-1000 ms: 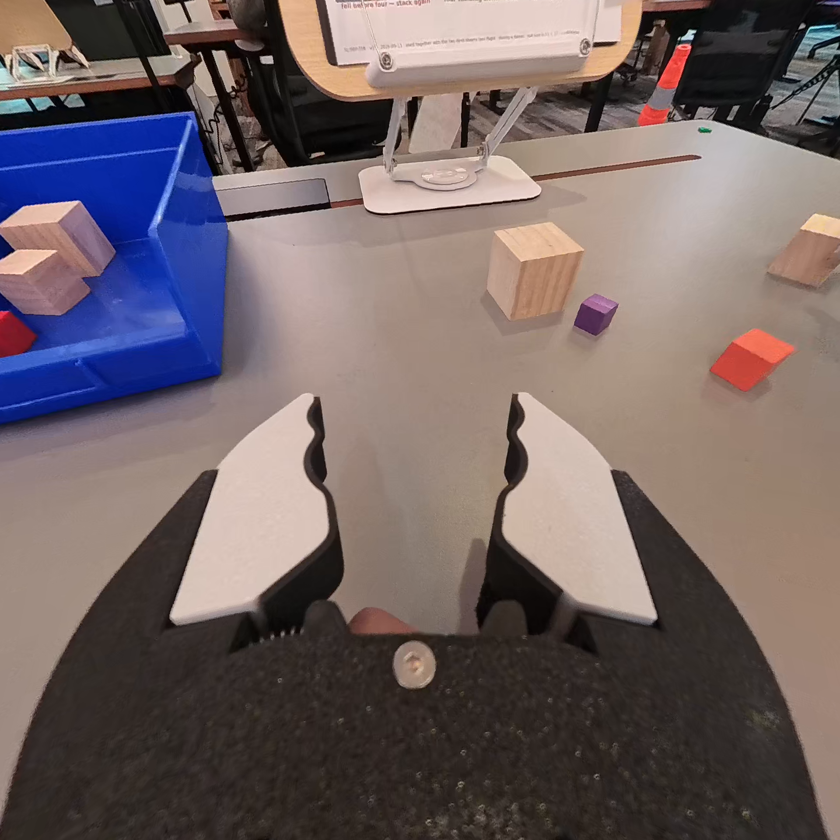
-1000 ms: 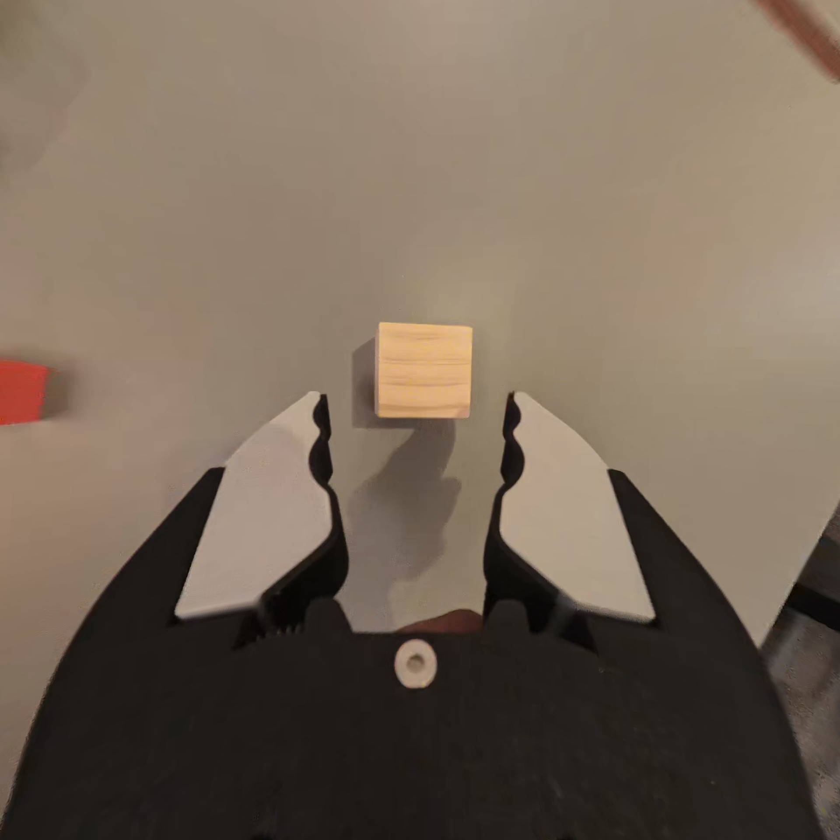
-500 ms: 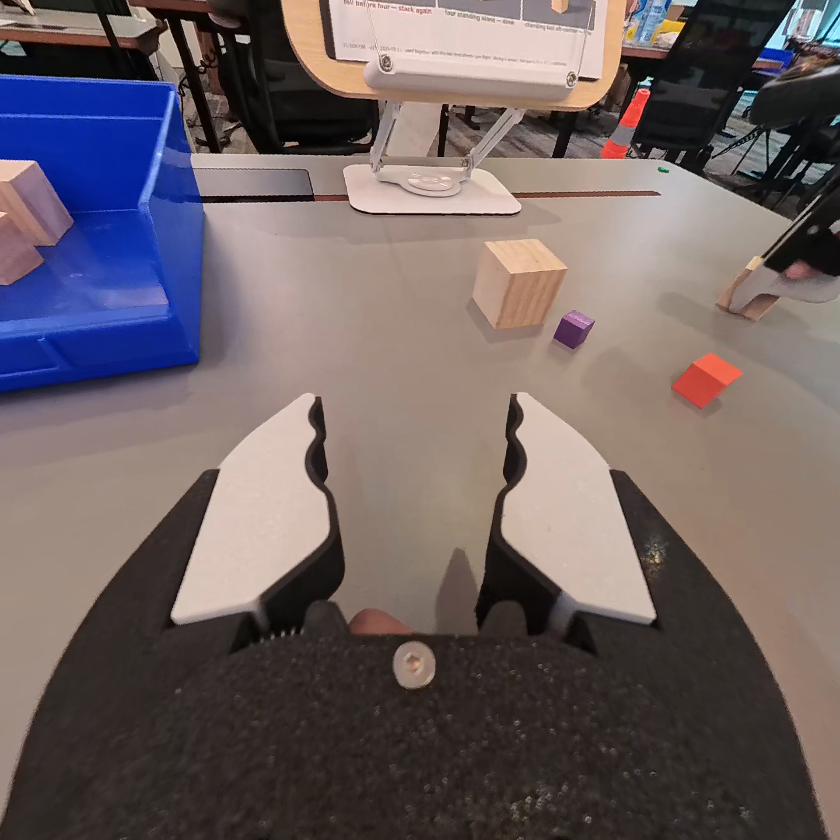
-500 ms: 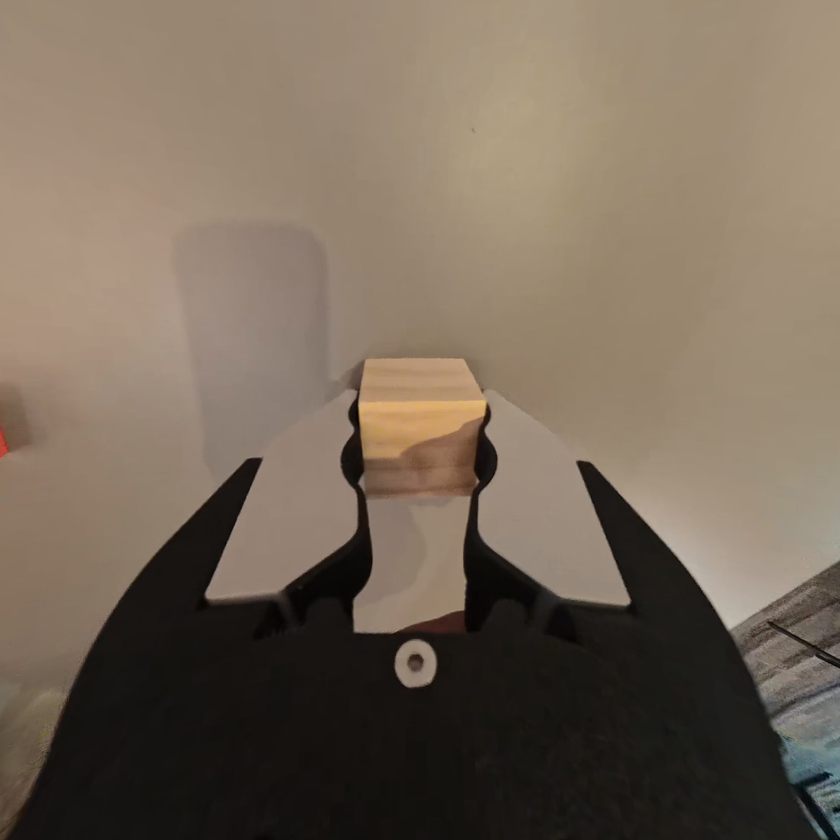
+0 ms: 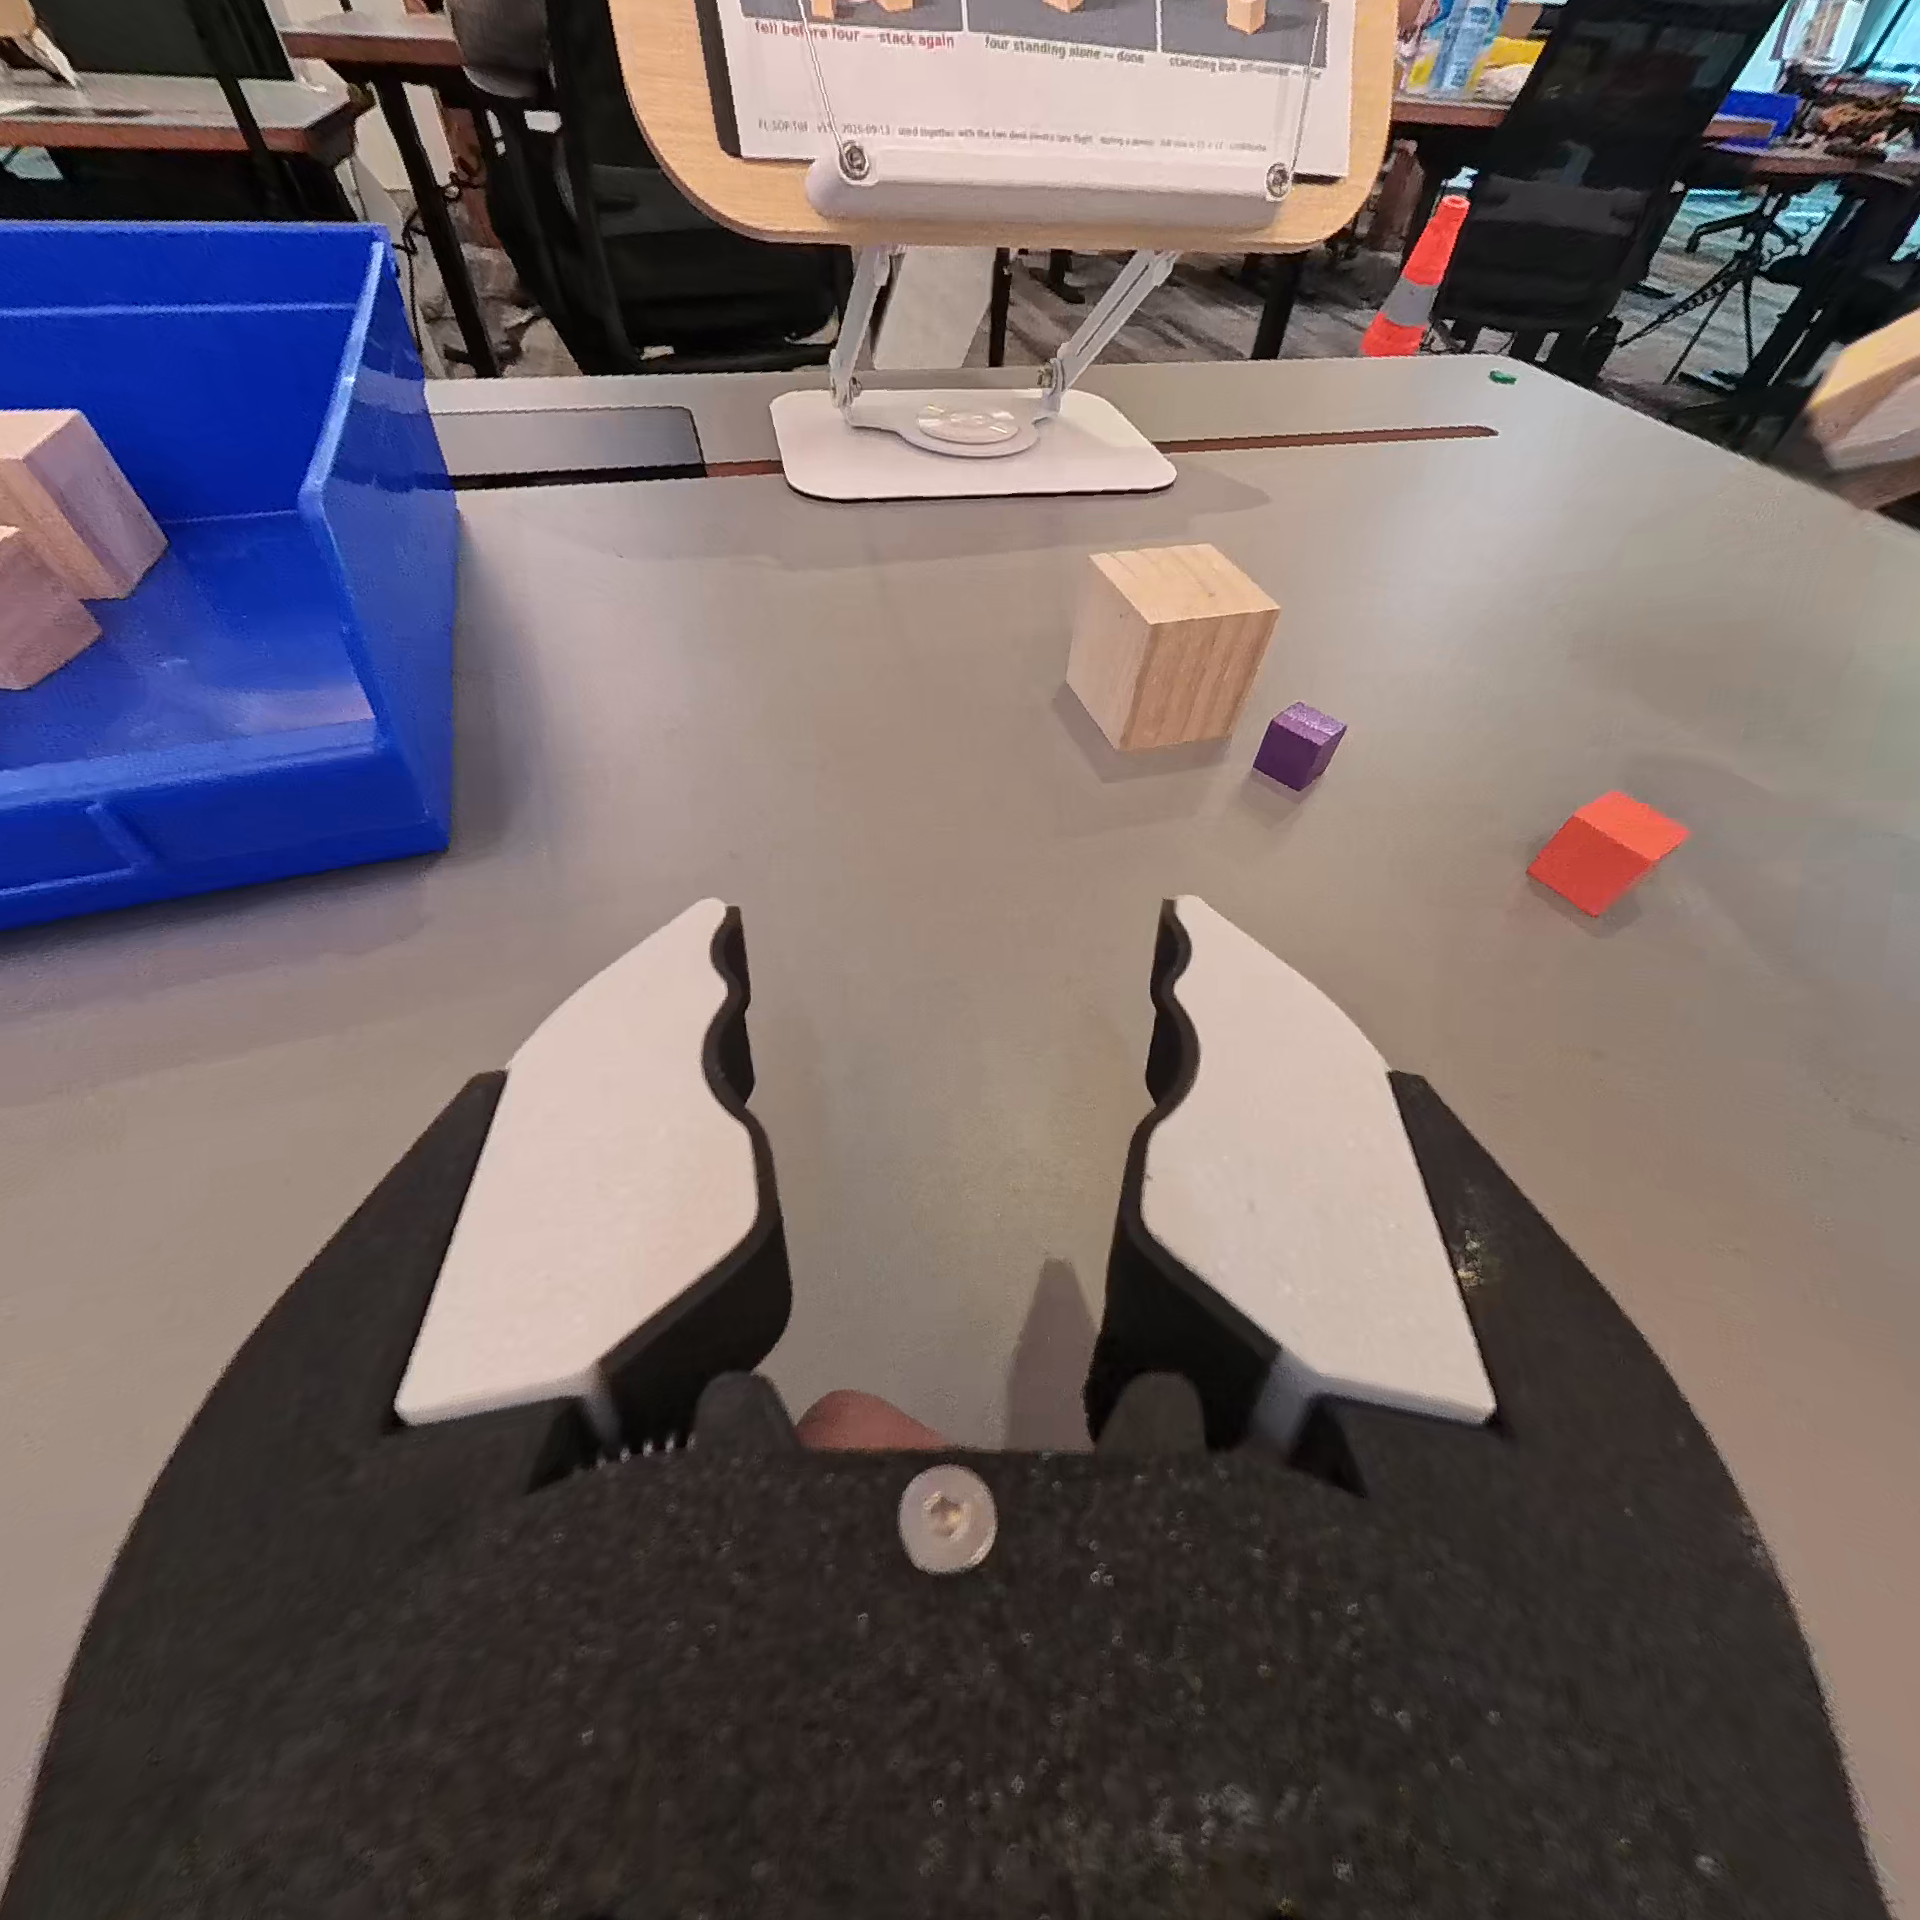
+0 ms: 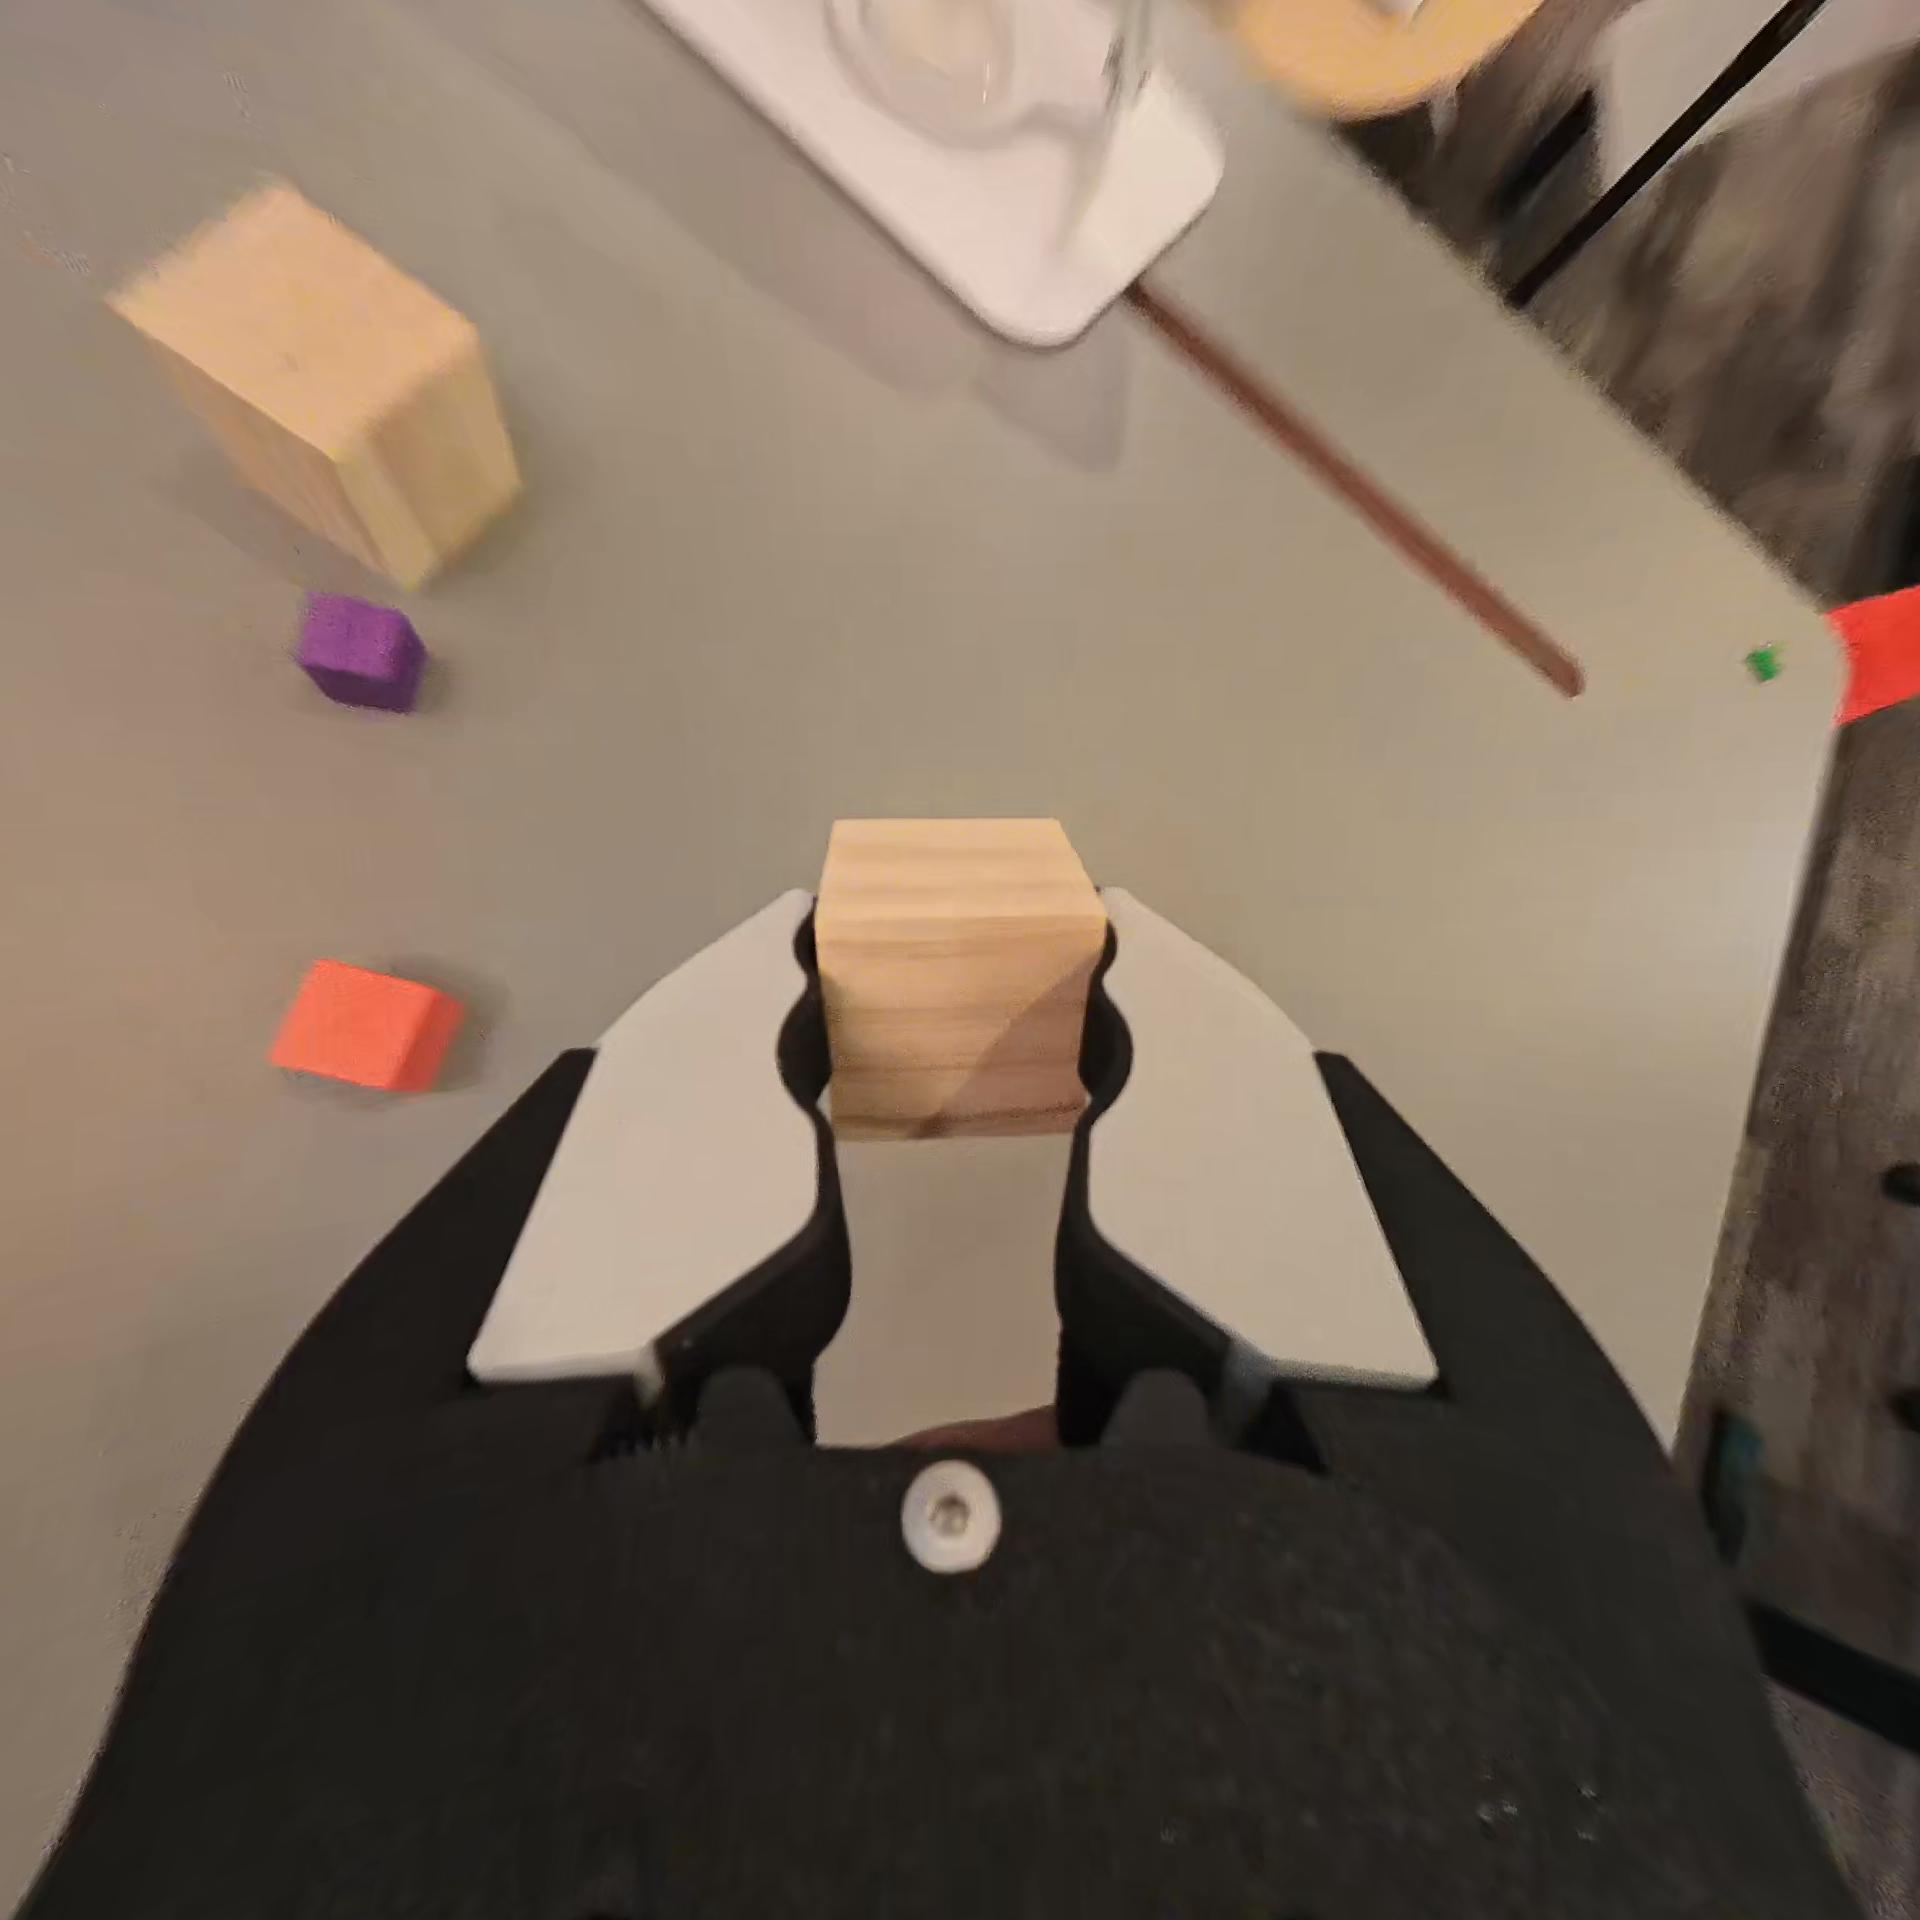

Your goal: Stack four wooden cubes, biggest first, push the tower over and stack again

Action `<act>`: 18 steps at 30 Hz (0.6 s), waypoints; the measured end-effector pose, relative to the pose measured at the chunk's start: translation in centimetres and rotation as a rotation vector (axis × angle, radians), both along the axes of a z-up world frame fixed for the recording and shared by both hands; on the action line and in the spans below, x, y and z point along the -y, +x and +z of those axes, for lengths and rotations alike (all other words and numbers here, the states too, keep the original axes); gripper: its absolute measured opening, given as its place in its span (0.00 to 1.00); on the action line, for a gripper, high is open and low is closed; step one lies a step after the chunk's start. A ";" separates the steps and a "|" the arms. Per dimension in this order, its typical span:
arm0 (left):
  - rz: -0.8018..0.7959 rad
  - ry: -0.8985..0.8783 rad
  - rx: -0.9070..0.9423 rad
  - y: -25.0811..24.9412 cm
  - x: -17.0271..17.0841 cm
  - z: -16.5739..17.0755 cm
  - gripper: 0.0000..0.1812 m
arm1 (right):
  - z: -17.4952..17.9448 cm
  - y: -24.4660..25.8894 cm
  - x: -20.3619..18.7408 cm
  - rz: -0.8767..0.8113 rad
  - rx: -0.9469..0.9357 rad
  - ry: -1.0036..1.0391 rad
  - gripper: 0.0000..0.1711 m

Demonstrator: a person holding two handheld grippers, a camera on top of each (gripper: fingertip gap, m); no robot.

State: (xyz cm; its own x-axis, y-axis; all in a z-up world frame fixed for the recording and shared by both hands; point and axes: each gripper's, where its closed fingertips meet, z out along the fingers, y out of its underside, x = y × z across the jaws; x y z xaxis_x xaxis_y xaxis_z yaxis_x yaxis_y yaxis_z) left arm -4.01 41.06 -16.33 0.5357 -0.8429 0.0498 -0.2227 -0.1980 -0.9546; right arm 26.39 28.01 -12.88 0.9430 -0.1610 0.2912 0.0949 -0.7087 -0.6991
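Pinching the mid-sized wooden cube (image 6: 956, 977), the right hand-held gripper (image 6: 956, 987) has lifted it off the worktop (image 6: 727, 727) since a moment ago; next comes the big cube (image 6: 322, 384) near the far edge. Left hand-held gripper (image 5: 948, 997) stays spread, empty.

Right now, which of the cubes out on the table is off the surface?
The plain wooden cube clamped in the right gripper. The larger wooden cube, the purple cube and the red cube all rest on the table.
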 end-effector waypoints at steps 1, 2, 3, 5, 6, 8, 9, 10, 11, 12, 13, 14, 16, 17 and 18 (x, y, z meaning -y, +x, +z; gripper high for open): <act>0.001 0.009 0.002 0.0 0.1 0.1 0.41 | 0.9 -0.9 0.5 -0.005 0.014 0.080 0.27; 0.002 0.018 0.007 -0.1 0.1 0.2 0.41 | 1.6 -1.7 1.2 -0.012 0.019 0.153 0.27; 0.011 0.026 0.015 -0.2 0.1 0.4 0.40 | 1.9 -2.4 1.9 -0.025 0.018 0.209 0.27; 0.044 0.043 0.034 -0.6 -0.2 0.8 0.39 | 2.0 -3.3 3.3 -0.066 0.025 0.303 0.27; 0.060 0.050 0.040 -0.7 -0.3 0.9 0.39 | 1.8 -3.6 3.9 -0.087 0.037 0.340 0.27; 0.084 0.065 0.041 -0.8 -0.4 1.1 0.39 | 0.9 -4.0 5.1 -0.133 0.078 0.397 0.27; 0.097 0.072 0.038 -0.9 -0.5 1.1 0.39 | 0.3 -4.2 5.6 -0.156 0.101 0.412 0.27; 0.107 0.076 0.035 -0.9 -0.5 1.1 0.39 | -0.3 -4.3 6.1 -0.184 0.118 0.423 0.27; 0.114 0.078 0.031 -0.8 -0.5 1.0 0.39 | -0.8 -4.5 6.5 -0.209 0.127 0.440 0.27; 0.120 0.079 0.027 -0.8 -0.6 1.0 0.39 | -1.1 -4.6 6.8 -0.232 0.129 0.464 0.27; 0.121 0.079 0.022 -0.7 -0.6 0.9 0.39 | -1.4 -4.8 7.2 -0.255 0.125 0.483 0.27; 0.122 0.078 0.013 -0.6 -0.6 0.8 0.39 | -1.6 -4.8 7.5 -0.276 0.119 0.499 0.27; 0.129 0.076 0.005 -0.6 -0.7 0.7 0.39 | -1.9 -4.9 7.9 -0.308 0.098 0.528 0.26; 0.129 0.075 0.004 -0.6 -0.7 0.7 0.39 | -2.2 -4.9 8.0 -0.318 0.085 0.534 0.26; 0.129 0.073 0.004 -0.6 -0.7 0.6 0.39 | -2.5 -4.8 8.1 -0.325 0.077 0.537 0.27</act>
